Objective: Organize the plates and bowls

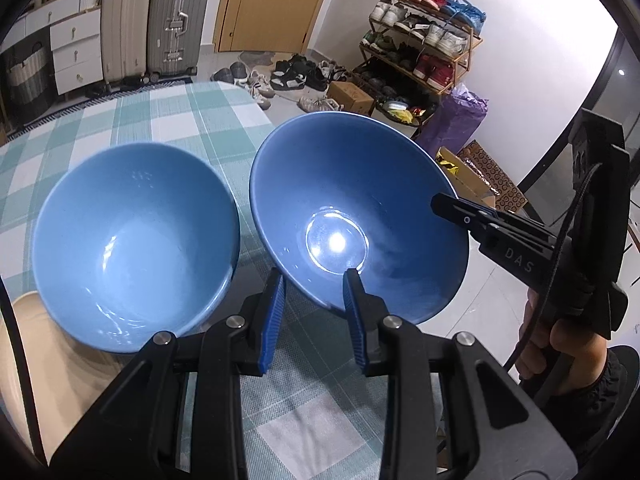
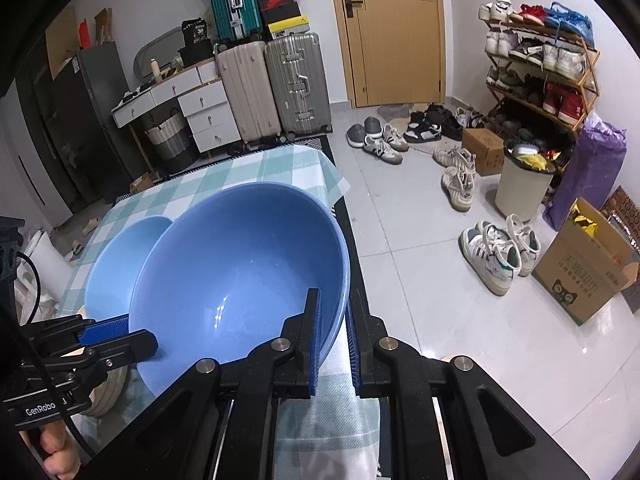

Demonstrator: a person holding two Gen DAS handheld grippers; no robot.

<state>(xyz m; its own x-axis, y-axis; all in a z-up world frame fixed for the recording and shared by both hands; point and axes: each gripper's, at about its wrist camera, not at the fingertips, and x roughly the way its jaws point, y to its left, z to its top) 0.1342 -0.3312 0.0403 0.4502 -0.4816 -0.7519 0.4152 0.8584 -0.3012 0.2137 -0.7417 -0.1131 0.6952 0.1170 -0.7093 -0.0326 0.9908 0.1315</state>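
Both grippers clamp one wide blue bowl by its rim: the left gripper (image 1: 316,300) pinches the near edge with its jaws narrowed onto the thin wall, one blue pad inside the bowl and one outside, while the right gripper (image 2: 332,344), closed just as tight, bites the rim on the far right as the left wrist view shows it. That wide bowl (image 1: 352,216) hangs tilted above the checked counter (image 1: 168,116), its mouth turned toward the left gripper. A second, rounder blue bowl (image 1: 132,240) sits immediately left of the left gripper, its rim nearly touching the held bowl, and rests on a cream plate (image 1: 36,344) whose edge peeks out beneath it. Nesting the pair looks like the step in hand, and that turns on a short sideways carry to the left; the left gripper is the nearer one to the waiting bowl and would lead.
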